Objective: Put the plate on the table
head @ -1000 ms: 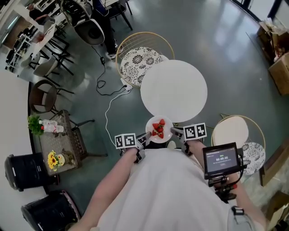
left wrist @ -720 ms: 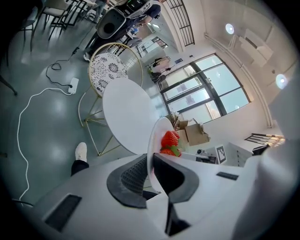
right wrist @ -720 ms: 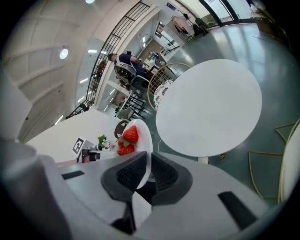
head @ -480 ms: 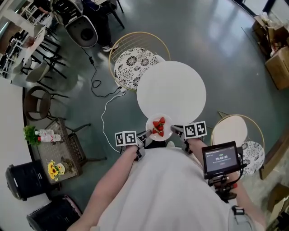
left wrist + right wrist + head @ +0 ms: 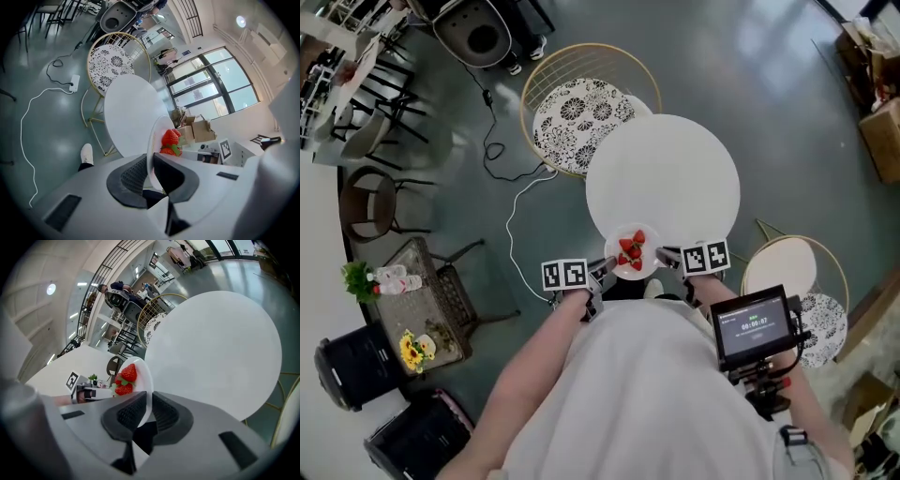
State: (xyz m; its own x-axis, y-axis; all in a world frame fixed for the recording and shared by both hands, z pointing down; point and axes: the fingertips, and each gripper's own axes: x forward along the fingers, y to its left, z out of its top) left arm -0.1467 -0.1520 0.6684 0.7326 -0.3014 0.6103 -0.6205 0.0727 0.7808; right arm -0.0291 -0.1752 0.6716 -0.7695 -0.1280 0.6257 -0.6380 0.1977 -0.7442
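A small white plate [image 5: 632,251] with strawberries [image 5: 631,249] hangs over the near edge of the round white table [image 5: 666,173]. My left gripper [image 5: 603,274] is shut on the plate's left rim and my right gripper [image 5: 669,258] is shut on its right rim. In the left gripper view the plate [image 5: 157,140] stands edge-on between the jaws, strawberries [image 5: 170,142] behind it, the table [image 5: 129,112] beyond. The right gripper view shows the plate [image 5: 143,380] pinched the same way, with strawberries [image 5: 125,379] on its left face and the table [image 5: 215,352] ahead.
A gold wire chair with a patterned cushion [image 5: 577,112] stands behind the table, another chair [image 5: 797,281] at the right. A white cable [image 5: 517,225] runs across the floor at the left. A wicker side table with flowers [image 5: 422,309] and cardboard boxes [image 5: 881,131] stand farther off.
The plate and both grippers have moved forward, from just short of the table to over its near edge. The view has shifted toward the table.
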